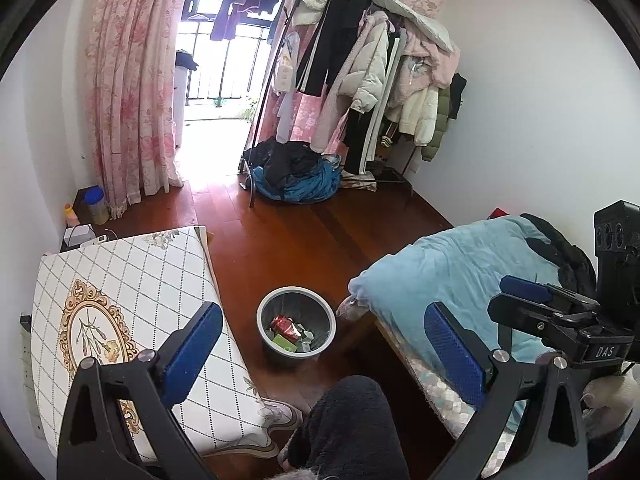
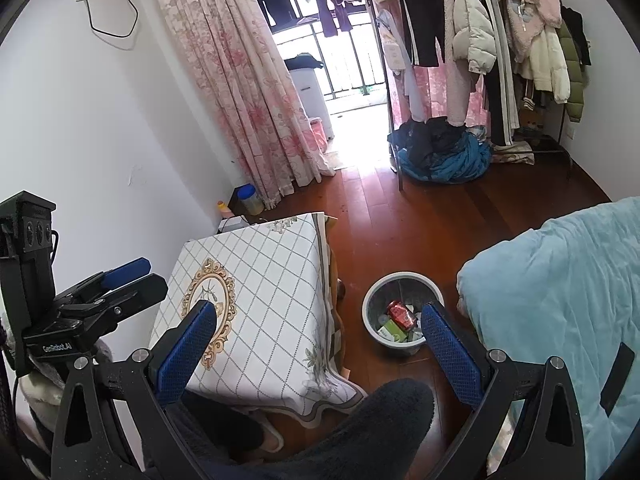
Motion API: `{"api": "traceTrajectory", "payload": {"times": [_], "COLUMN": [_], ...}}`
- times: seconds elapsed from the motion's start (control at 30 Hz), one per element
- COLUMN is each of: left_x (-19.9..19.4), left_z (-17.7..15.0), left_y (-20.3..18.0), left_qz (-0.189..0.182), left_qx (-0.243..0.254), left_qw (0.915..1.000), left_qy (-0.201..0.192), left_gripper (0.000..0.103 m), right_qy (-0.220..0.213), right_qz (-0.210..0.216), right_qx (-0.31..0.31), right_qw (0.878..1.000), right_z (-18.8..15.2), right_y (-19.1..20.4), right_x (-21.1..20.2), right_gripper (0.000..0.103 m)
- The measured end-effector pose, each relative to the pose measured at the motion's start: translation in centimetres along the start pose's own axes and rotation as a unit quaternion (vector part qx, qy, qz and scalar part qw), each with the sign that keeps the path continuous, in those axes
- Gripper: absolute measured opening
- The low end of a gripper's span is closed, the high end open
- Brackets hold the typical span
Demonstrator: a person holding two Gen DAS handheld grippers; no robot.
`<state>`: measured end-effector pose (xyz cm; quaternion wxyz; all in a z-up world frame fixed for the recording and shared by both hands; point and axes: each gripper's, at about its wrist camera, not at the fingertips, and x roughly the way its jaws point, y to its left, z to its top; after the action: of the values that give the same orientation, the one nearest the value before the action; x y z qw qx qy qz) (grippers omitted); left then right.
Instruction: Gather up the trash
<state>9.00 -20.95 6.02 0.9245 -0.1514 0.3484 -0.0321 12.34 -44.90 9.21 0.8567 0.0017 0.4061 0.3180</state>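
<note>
Both hand-held grippers hang released, the left hand-held gripper (image 1: 324,354) and right hand-held gripper (image 2: 320,350) grasping nothing. The grey bin (image 1: 296,328) stands on the wooden floor (image 1: 304,240) between counter (image 1: 132,280) and bed (image 1: 460,276), with a red wrapper (image 1: 285,326) and other trash inside.

Both my wrist cameras look forward and down from above my knee at the round grey plastic wastebin (image 1: 296,330) (image 2: 403,311) on the red wooden floor, from some way off. My left view has it dead centre; my right view puts it right of centre. Both share the bin and the curtained balcony doorway far beyond it.
</note>
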Motion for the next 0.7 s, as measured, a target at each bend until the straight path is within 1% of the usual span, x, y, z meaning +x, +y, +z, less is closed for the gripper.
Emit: {"api": "traceTrajectory", "payload": {"times": [0.7], "left_x": [0.03], "left_z": [-0.19], "left_y": [0.57], "left_qz": [-0.009], "left_qx": [-0.003], "left_qw": [1.0], "left_qy": [0.002], "left_gripper": [0.103], "right_qy": [-0.003], "right_qz": [-0.01], "right_qx": [0.004], "right_qw": [1.0], "right_z": [-0.3], "right_y": [0.07], "right_x": [-0.78], "right_gripper": [0.103]}}
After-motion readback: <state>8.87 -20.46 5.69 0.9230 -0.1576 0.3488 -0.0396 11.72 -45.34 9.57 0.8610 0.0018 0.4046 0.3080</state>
